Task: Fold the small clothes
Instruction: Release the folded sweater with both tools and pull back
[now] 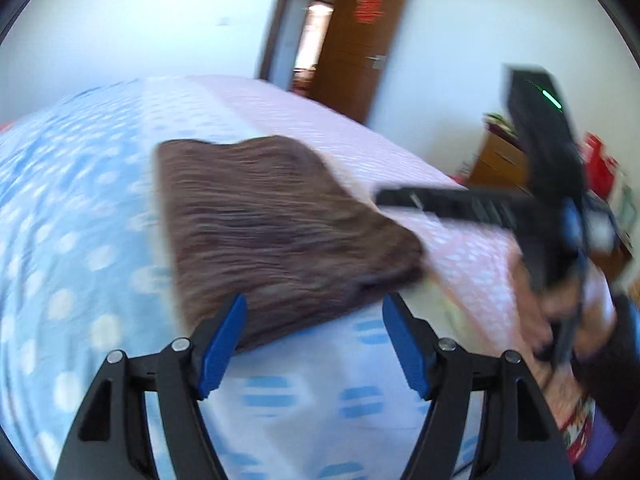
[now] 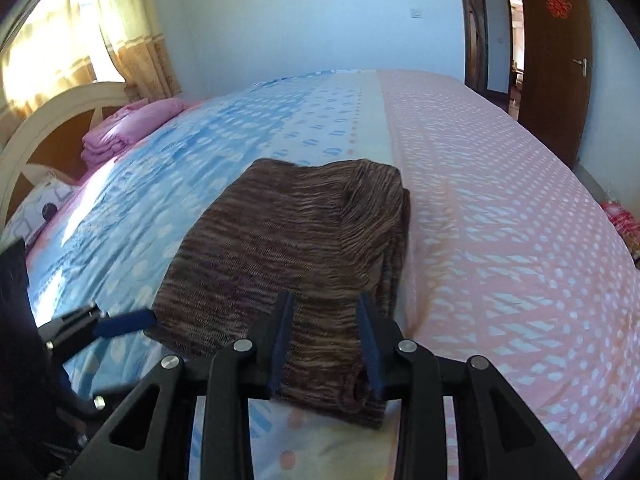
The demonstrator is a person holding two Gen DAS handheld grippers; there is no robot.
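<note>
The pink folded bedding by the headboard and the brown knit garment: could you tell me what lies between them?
Only bare bedspread, its blue dotted part, lies between the pink folded bedding and the brown knit garment; the right wrist view shows it.

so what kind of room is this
Most likely a home bedroom. A bed with a patterned blue and pink cover fills the view, a curved headboard stands under a curtained window, and folded pink bedding lies beside the headboard.

Your left wrist view: heavy motion blur ahead of gripper. Right view sharper; sun glare through curtain (image 2: 80,28) far left of gripper. Fisheye bends both edges.
</note>
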